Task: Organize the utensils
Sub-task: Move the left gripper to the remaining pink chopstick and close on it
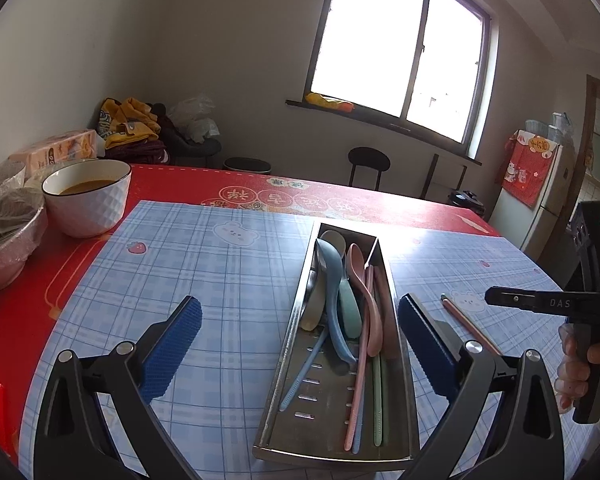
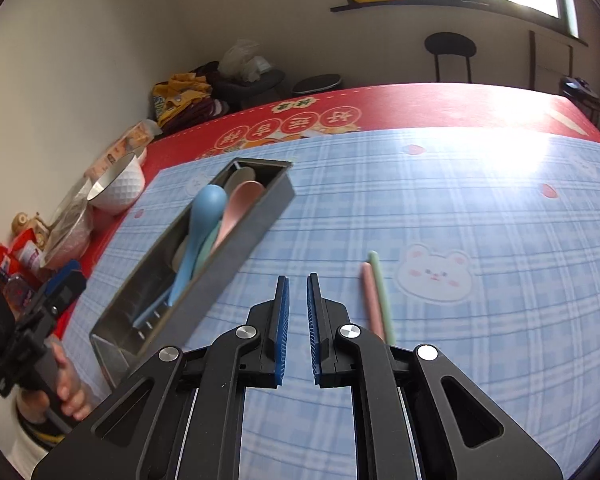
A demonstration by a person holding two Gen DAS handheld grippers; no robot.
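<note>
A long steel utensil tray (image 1: 404, 364) (image 2: 244, 236) lies on the blue checked mat. It holds a blue spoon (image 1: 332, 280) (image 2: 198, 232), a pink spoon (image 1: 360, 276) (image 2: 240, 200), a green spoon and several pastel chopsticks. A pink chopstick (image 2: 370, 300) and a green chopstick (image 2: 382, 296) lie loose on the mat right of the tray; they also show in the left wrist view (image 1: 470, 326). My left gripper (image 1: 300, 320) is open wide, empty, straddling the tray's near half from above. My right gripper (image 2: 297, 296) is nearly closed with a narrow gap, empty, just left of the loose chopsticks.
A white bowl of brown liquid (image 1: 86, 196) and a wrapped bowl (image 1: 4, 232) stand at the table's left on the red cloth (image 1: 180, 184). Snack packets (image 2: 24, 252) lie at the left edge. Stools and a window are beyond the table.
</note>
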